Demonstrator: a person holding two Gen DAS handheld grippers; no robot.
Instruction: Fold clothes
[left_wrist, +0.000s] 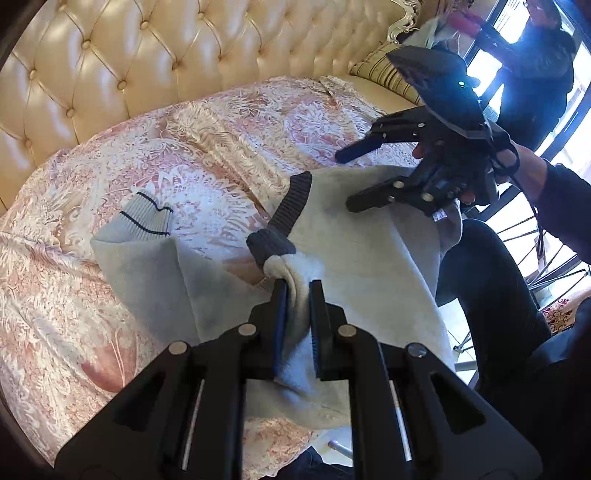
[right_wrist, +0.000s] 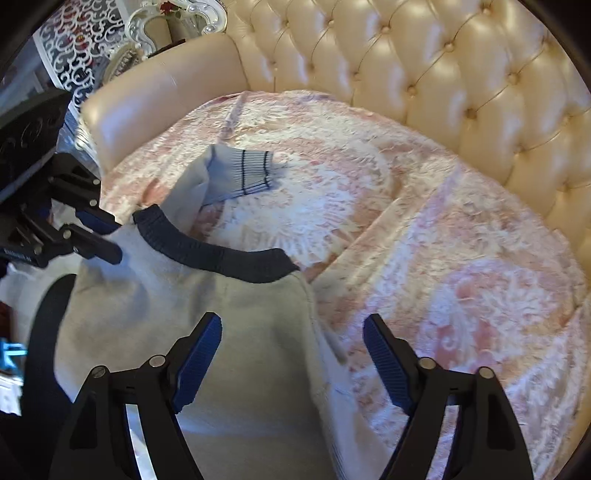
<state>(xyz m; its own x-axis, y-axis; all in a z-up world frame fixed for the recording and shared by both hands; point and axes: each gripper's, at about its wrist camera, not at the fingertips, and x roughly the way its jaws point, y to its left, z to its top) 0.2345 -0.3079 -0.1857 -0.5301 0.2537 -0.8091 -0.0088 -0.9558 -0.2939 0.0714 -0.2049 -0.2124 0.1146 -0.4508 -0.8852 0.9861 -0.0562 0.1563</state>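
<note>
- Left wrist view: the left gripper is pinching a bunch of the gray sweater near its dark collar. The sweater lies on the pink patterned cover of the sofa. The right gripper hovers wide over the other shoulder. Keep the pinch tight.
- Right wrist view: the right gripper is wide, holding nothing, above the sweater. I think it should grab the shoulder edge just under it, then both lift together so the cloth stays flat.
</note>
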